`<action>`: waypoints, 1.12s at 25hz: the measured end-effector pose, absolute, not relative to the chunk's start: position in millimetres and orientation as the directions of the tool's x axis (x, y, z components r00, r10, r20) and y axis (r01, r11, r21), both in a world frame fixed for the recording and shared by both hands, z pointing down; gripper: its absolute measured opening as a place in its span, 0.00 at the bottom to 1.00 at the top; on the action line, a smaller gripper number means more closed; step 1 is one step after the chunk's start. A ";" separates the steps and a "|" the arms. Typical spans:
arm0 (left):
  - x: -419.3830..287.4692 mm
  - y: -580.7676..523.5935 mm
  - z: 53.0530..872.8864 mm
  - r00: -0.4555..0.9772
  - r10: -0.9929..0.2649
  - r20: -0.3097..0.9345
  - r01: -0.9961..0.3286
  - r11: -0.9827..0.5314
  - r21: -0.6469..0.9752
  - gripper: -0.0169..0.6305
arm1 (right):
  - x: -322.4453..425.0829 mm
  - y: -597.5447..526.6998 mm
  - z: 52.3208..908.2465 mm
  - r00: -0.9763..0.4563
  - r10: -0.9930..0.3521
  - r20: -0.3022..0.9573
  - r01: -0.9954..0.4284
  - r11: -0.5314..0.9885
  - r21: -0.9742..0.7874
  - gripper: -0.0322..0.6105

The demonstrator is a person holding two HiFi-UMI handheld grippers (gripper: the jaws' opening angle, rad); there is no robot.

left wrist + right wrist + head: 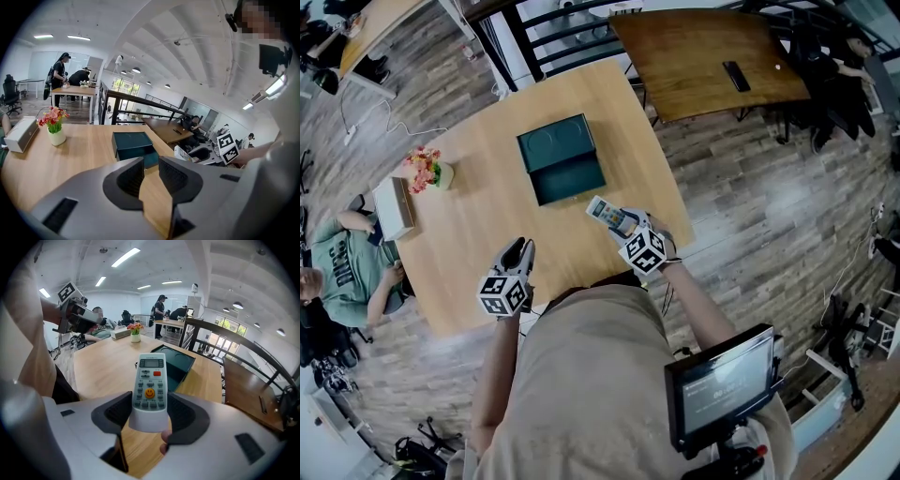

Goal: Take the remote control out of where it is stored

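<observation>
A white remote control (150, 389) with a small screen and a smiley button stands between my right gripper's (150, 412) jaws, which are shut on its lower end. In the head view the remote (607, 212) hangs over the wooden table's (487, 206) near right part, in front of the dark teal box (561, 159), whose tray is slid out. My left gripper (516, 255) is over the table's near edge, left of the box. Its jaws stand apart with only the tabletop showing between them (150, 176). The box (133, 143) lies just ahead of it.
A vase of flowers (427, 171) and a white oblong box (394, 208) sit at the table's left end, where a person (342, 267) is seated. A darker table (703, 56) with a black object (736, 75) stands at the back right, beside a black railing (544, 42).
</observation>
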State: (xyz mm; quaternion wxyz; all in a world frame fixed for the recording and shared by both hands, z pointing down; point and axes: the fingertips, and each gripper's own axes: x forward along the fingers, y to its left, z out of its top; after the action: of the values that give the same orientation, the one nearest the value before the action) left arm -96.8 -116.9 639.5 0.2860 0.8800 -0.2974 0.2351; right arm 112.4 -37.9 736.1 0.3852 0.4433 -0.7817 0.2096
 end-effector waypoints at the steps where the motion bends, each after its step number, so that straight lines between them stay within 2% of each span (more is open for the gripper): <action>1: -97.6 -116.5 641.7 0.710 -0.387 0.589 -0.659 -0.660 0.361 0.15 | 111.1 -37.2 740.7 -0.312 -0.524 0.792 -0.854 0.521 0.008 0.42; 20: -111.0 -102.5 662.1 0.648 -0.384 0.658 -0.706 -0.626 0.330 0.15 | 66.0 -6.8 843.3 -0.364 -0.302 0.881 -0.794 0.594 -0.125 0.42; 28: -119.2 -104.5 666.6 0.620 -0.412 0.668 -0.740 -0.590 0.323 0.15 | 62.9 -1.3 879.1 -0.332 -0.233 0.914 -0.790 0.598 -0.134 0.43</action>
State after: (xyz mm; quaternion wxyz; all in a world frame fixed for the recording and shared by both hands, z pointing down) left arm -119.2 -104.5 666.6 0.2999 0.8485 -0.3394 0.2736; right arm 62.9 -1.3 879.1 0.4702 0.3363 -0.7603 0.2961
